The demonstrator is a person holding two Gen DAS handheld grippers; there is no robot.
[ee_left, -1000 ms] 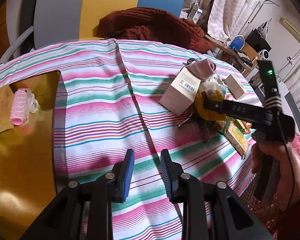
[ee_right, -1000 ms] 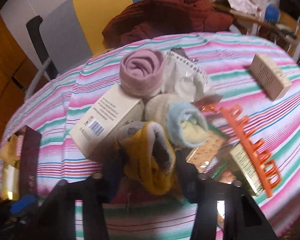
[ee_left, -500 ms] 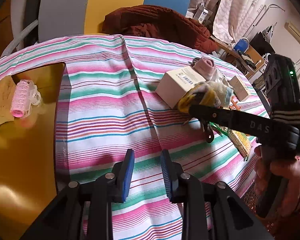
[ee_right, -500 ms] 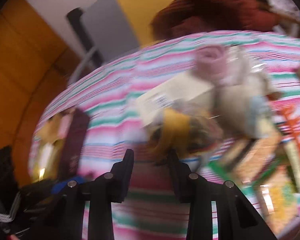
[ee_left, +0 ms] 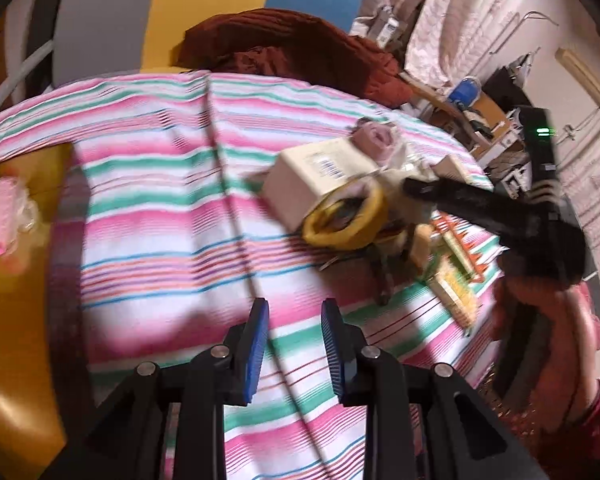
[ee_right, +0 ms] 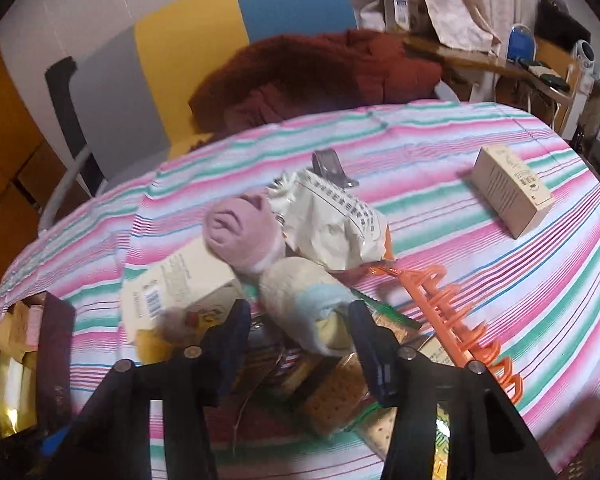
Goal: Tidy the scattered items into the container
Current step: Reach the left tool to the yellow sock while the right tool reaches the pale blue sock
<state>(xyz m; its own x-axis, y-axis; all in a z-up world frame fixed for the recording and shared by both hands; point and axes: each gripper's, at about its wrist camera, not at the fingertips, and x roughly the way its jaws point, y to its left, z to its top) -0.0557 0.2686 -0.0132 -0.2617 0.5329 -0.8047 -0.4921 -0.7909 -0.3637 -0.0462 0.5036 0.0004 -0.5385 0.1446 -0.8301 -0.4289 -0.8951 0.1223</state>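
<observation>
My left gripper [ee_left: 294, 344] hovers open over the striped tablecloth [ee_left: 172, 216] with nothing between its blue pads. A gold container [ee_left: 16, 320] at the left holds a pink hair roller [ee_left: 0, 220]. In the right wrist view my right gripper [ee_right: 298, 312] stands over the pile, its jaws opening and its pads pressing on nothing. A cream-and-blue sock roll [ee_right: 312, 304] lies between its fingers. The yellow sock [ee_right: 156, 340] lies outside the left finger, against the cream box [ee_right: 180, 284]. From the left wrist view, the yellow sock [ee_left: 348, 220] rests by the right gripper [ee_left: 416, 192].
The pile also has a pink sock roll [ee_right: 240, 232], a white snack bag [ee_right: 332, 220], cracker packets [ee_right: 340, 396] and an orange claw clip [ee_right: 452, 320]. A small box [ee_right: 508, 196] lies apart at the right. A rust-red garment [ee_right: 320, 76] lies on the chair behind.
The right gripper was shut on the yellow sock and swung it left; now its jaws stand wider and the sock lies outside them by the cream box. The left gripper has barely shifted.
</observation>
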